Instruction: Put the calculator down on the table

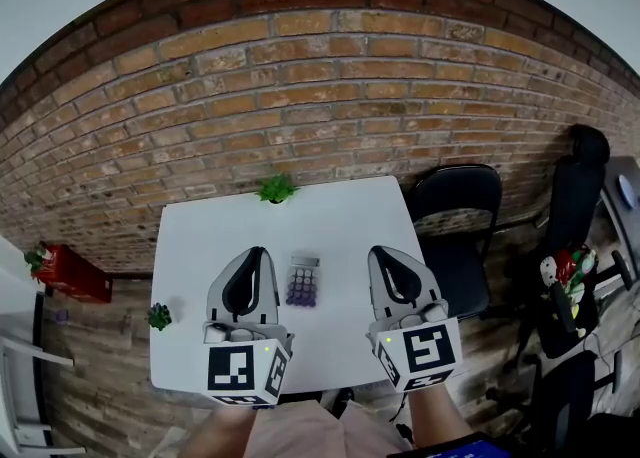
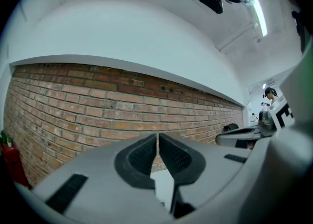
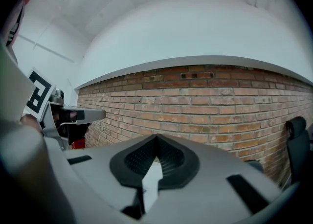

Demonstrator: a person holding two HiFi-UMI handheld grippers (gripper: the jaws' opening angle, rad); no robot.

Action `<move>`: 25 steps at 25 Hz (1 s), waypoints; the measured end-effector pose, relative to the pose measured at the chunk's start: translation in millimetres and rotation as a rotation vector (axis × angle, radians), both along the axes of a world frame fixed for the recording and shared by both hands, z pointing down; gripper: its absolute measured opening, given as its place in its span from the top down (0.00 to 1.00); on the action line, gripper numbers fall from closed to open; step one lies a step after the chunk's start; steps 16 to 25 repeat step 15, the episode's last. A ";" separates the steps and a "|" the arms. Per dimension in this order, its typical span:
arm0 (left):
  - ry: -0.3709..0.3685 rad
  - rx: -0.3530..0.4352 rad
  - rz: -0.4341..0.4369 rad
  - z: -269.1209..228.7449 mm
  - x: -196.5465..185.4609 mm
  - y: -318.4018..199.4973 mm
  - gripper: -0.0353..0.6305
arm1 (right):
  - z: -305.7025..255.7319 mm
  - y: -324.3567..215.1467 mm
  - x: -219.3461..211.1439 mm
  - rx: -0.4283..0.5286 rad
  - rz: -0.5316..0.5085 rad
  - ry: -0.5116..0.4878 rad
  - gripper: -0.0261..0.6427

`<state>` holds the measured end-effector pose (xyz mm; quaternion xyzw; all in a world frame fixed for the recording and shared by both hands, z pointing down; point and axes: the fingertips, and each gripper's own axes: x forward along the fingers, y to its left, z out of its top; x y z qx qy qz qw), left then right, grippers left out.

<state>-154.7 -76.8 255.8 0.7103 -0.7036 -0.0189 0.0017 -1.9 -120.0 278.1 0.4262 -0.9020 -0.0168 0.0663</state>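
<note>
The calculator (image 1: 303,281), grey with purple keys, lies flat on the white table (image 1: 340,216) in the head view, between my two grippers and touched by neither. My left gripper (image 1: 256,252) hangs above the table to its left, jaws shut with nothing between them. My right gripper (image 1: 381,252) hangs to its right, also shut and empty. In the left gripper view the left gripper (image 2: 157,135) points level at the brick wall, its pads together. The right gripper (image 3: 156,136) in its own view likewise faces the wall with pads meeting at the tips.
A small green plant (image 1: 276,188) stands at the table's far edge and another (image 1: 159,317) at its left edge. A black chair (image 1: 457,208) stands right of the table, a red box (image 1: 72,273) on the floor at the left. A brick wall (image 1: 300,96) lies behind.
</note>
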 end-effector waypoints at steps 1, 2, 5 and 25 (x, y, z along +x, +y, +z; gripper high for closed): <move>-0.001 -0.003 0.005 1.0 1.5 -0.4 0.91 | 0.2 0.3 0.2 0.000 0.000 0.000 0.97; -0.001 -0.006 0.008 1.7 2.9 -0.7 0.91 | 0.4 0.4 0.4 0.000 0.000 0.000 0.97; -0.004 -0.012 0.015 2.9 4.9 -2.0 0.91 | 0.6 -0.1 -0.2 -0.001 -0.002 0.002 0.97; -0.015 -0.026 0.026 10.7 5.3 -6.0 0.91 | 3.3 -3.4 -5.9 -0.001 0.000 0.007 0.97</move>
